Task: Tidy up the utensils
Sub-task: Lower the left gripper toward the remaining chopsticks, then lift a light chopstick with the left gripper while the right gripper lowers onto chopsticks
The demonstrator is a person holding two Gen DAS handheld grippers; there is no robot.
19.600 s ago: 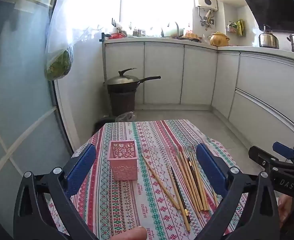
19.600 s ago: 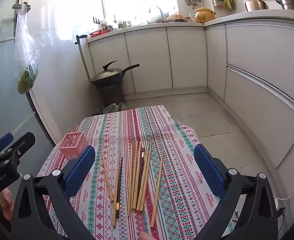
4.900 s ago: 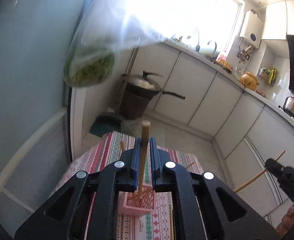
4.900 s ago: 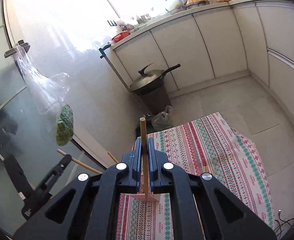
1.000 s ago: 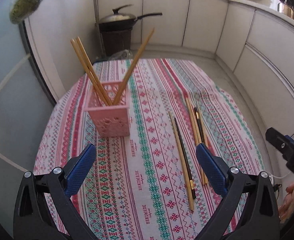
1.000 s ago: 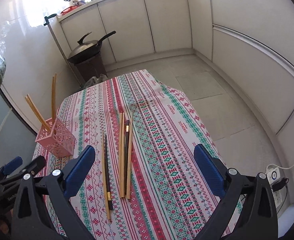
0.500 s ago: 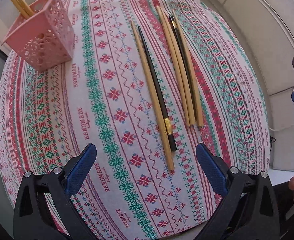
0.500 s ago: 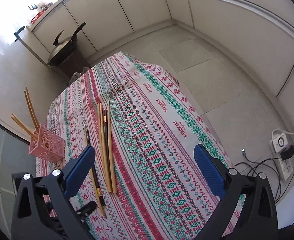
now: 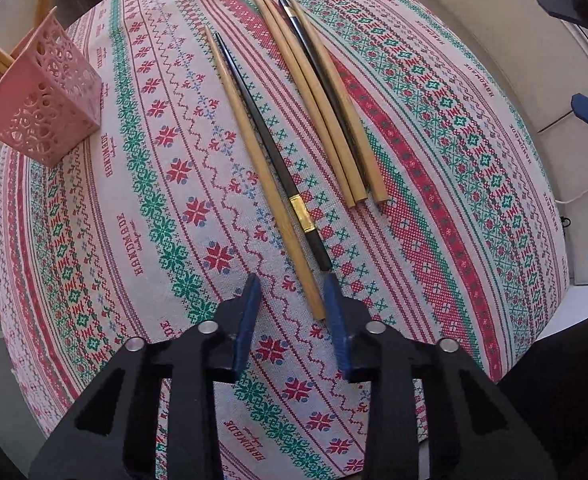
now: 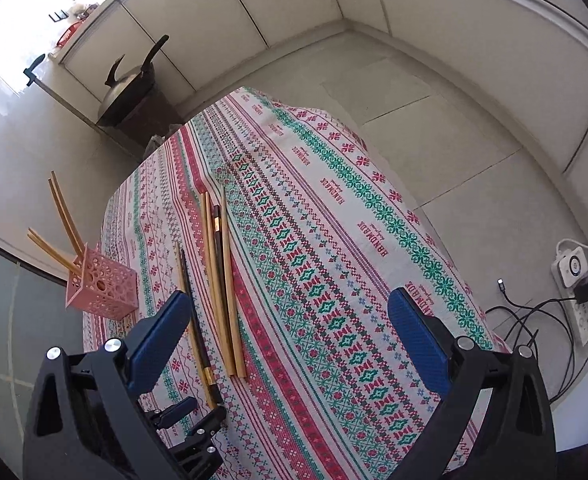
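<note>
Chopsticks (image 9: 262, 168) are lying near the table's (image 9: 433, 184) middle, the near end of a tan one sitting between the left tongs' (image 9: 292, 296) narrowed, closing pads, untouched. Right tongs (image 10: 290, 336) are hanging wide open, empty.

A patterned cloth (image 10: 333, 240) covers the bench. Upper left, a lidded wok (image 10: 128, 92) sits before white cabinets (image 10: 222, 20). Lower right, a power strip (image 10: 573, 280) lies on the tiled floor (image 10: 433, 112), cables (image 10: 533, 320) trailing.

"HANDMADE" repeated along tablecloth (image 9: 142, 236)
</note>
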